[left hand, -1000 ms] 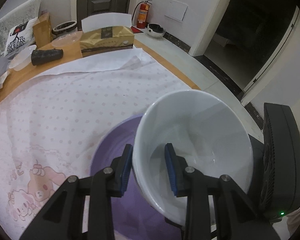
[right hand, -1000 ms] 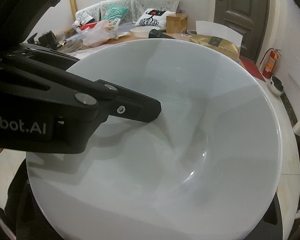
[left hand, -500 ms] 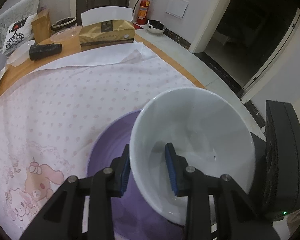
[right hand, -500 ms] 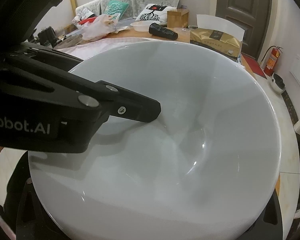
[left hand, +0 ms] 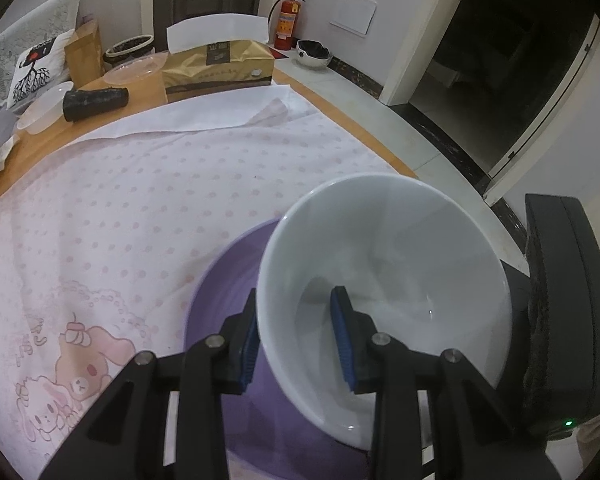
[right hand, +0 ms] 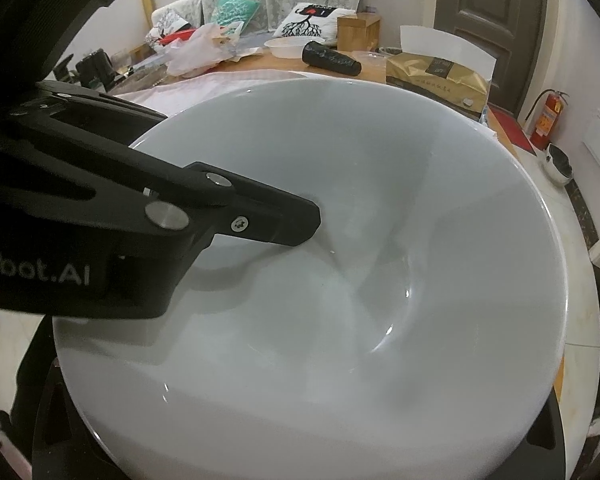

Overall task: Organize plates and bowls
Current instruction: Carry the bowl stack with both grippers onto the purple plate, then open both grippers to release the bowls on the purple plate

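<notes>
While the left gripper (left hand: 296,338) is clamped on the near wall of the white bowl (left hand: 400,248), one blue pad inside and one outside, the bowl hangs tilted just ahead of its fingers, above the purple plate (left hand: 224,280) on the dotted cloth (left hand: 140,200). The plate lies directly below and slightly left of the tool, so lowering looks like the coming move. The right gripper sits at the bowl's far side; its fingers are hidden beneath the bowl, so I cannot tell their state.
</notes>
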`<state>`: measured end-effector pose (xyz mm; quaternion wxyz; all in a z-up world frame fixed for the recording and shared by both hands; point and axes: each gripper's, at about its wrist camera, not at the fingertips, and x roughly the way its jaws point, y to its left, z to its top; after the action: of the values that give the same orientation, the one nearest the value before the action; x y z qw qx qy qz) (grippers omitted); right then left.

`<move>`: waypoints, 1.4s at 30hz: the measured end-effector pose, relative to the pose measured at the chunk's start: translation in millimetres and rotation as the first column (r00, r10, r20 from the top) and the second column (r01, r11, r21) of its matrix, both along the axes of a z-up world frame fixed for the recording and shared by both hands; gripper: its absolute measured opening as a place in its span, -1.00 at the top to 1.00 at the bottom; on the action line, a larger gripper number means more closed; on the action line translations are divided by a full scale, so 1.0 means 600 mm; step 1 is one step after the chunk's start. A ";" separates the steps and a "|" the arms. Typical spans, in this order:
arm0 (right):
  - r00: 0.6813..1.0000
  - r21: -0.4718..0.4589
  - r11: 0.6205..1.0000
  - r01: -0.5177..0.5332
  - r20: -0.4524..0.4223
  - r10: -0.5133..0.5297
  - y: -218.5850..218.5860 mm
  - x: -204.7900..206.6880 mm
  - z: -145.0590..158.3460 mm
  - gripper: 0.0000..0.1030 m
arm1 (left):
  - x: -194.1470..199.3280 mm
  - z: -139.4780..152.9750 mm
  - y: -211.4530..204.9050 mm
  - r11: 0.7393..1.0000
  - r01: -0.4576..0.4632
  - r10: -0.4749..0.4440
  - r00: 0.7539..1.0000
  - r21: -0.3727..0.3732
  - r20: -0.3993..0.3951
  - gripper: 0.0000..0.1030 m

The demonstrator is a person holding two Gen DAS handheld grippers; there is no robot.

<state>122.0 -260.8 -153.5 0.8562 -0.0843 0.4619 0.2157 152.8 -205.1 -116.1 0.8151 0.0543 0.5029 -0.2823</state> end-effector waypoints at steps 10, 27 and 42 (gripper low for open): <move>1.000 -0.017 1.000 -0.008 -0.003 0.008 0.000 -0.005 0.003 -0.97 | -0.001 0.001 -0.001 1.000 -0.001 0.000 1.000 0.008 0.007 0.40; 0.999 -0.020 1.000 -0.003 0.050 0.004 -0.015 -0.048 0.042 -0.97 | -0.027 0.044 0.016 1.000 -0.003 0.003 0.997 0.005 0.081 0.13; 0.977 0.039 0.999 0.021 0.210 -0.029 -0.039 -0.096 0.144 -0.97 | -0.076 0.107 0.064 0.998 -0.056 0.058 0.975 -0.016 0.215 -0.67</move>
<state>64.5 -284.2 -67.1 0.9043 -0.0852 0.3657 0.2032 106.9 -166.9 -52.1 0.8728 0.0660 0.4117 -0.2536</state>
